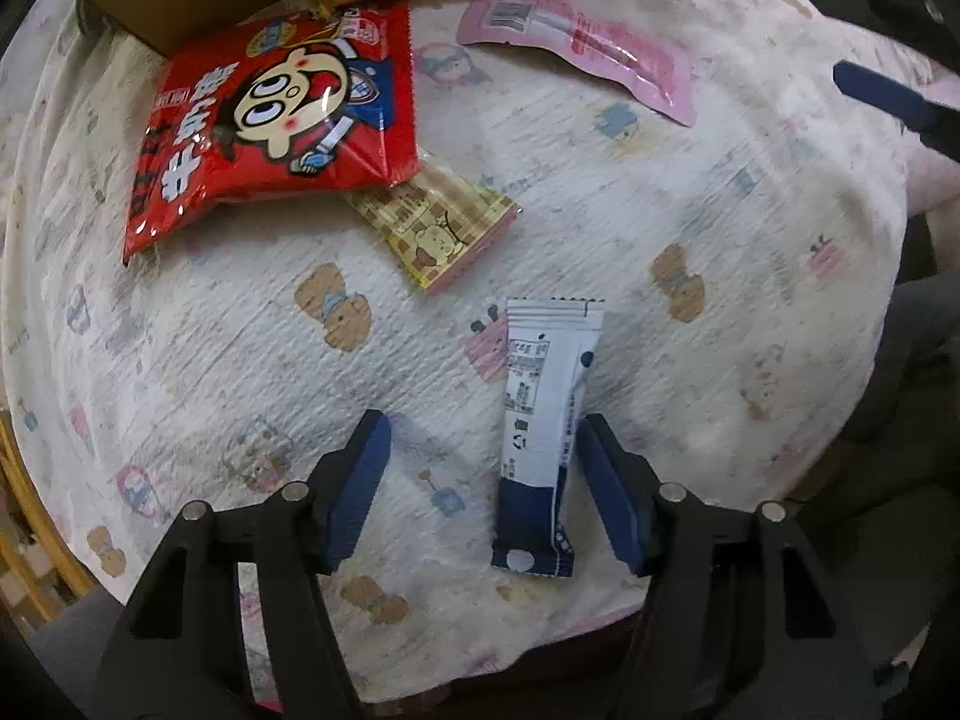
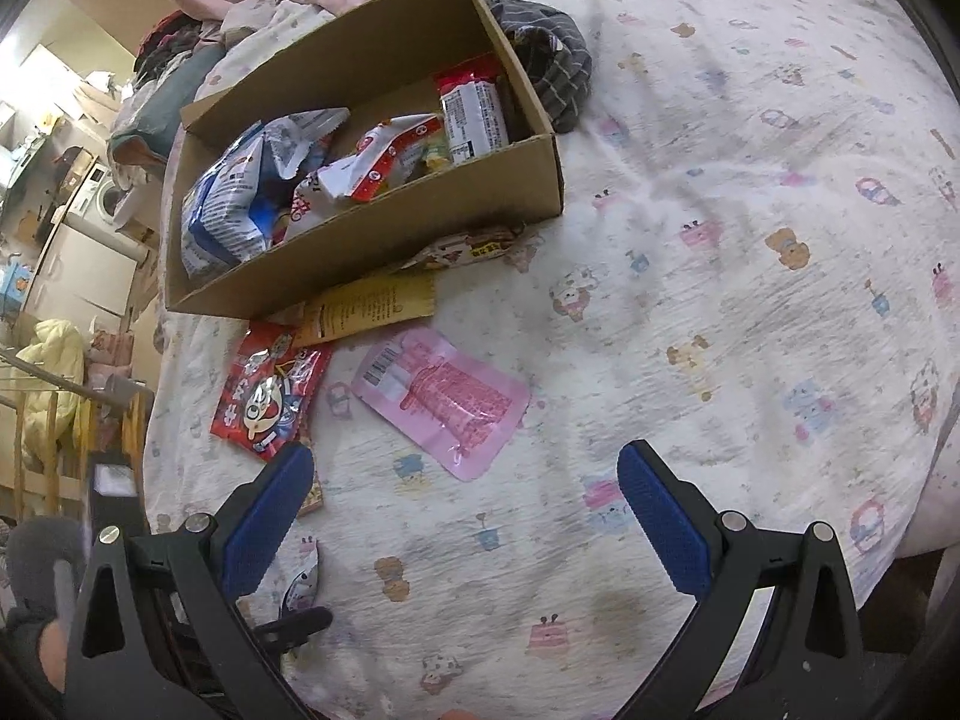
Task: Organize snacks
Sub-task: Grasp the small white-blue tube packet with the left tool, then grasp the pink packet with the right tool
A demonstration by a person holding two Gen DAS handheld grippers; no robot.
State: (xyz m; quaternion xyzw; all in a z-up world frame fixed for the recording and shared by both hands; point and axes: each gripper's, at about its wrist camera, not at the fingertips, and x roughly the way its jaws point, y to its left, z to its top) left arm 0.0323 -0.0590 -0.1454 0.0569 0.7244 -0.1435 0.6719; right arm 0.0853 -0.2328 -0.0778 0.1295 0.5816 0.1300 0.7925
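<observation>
Left gripper half-open around white-and-navy snack packet, right pad touching; right gripper wide open, empty.

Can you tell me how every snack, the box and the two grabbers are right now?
Brown cardboard box: open, snacks inside.
Red cartoon snack bag: sealed, lying outside the box.
Pink flat pouch: sealed, flat on the bedsheet.
White-and-navy stick packet: sealed, lying between the left fingers, not pinched.
Left gripper: open.
Right gripper: open, empty.
</observation>
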